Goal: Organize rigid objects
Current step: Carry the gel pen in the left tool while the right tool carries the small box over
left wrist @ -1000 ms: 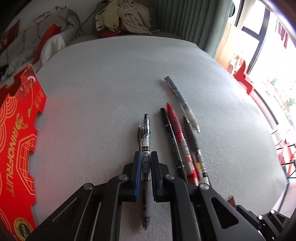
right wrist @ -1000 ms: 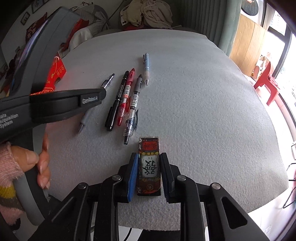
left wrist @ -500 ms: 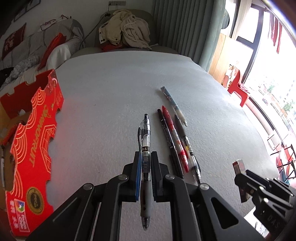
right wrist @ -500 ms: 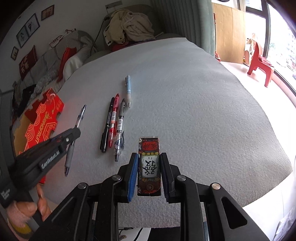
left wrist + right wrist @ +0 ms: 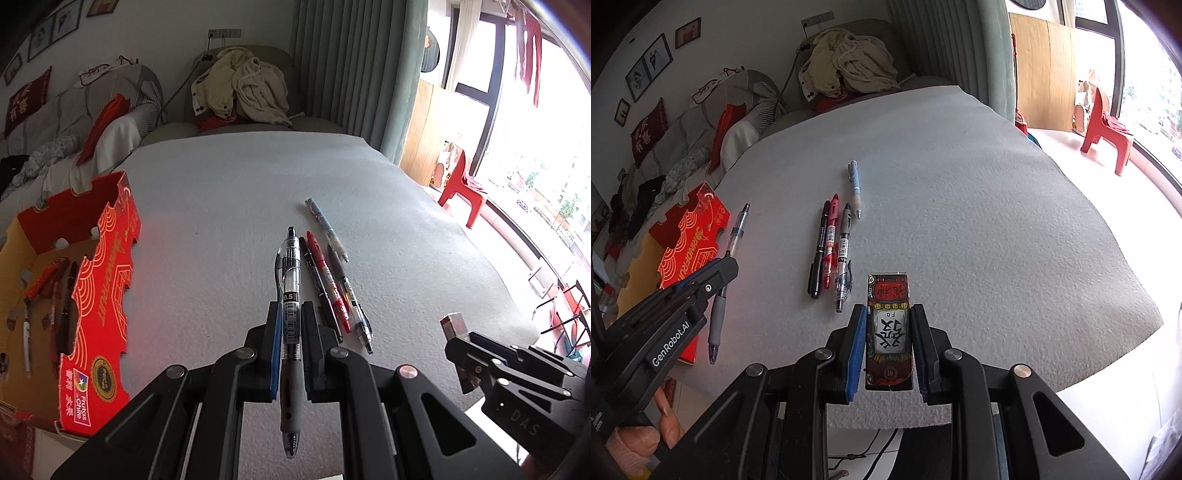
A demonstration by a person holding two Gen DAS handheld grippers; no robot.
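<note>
Pens (image 5: 334, 286) lie in a row mid-table, so with my left gripper (image 5: 290, 330) clamped on the clear pen (image 5: 290, 314) and my right gripper (image 5: 888, 341) pinching the small box (image 5: 889, 332), I should carry both level to the red carton (image 5: 99, 295) at left and release low inside.

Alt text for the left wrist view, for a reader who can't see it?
The left gripper is shut on a clear pen above a grey table. Four more pens lie just right of it, an open red box stands at left, and the right gripper holds a small box at lower right.
</note>
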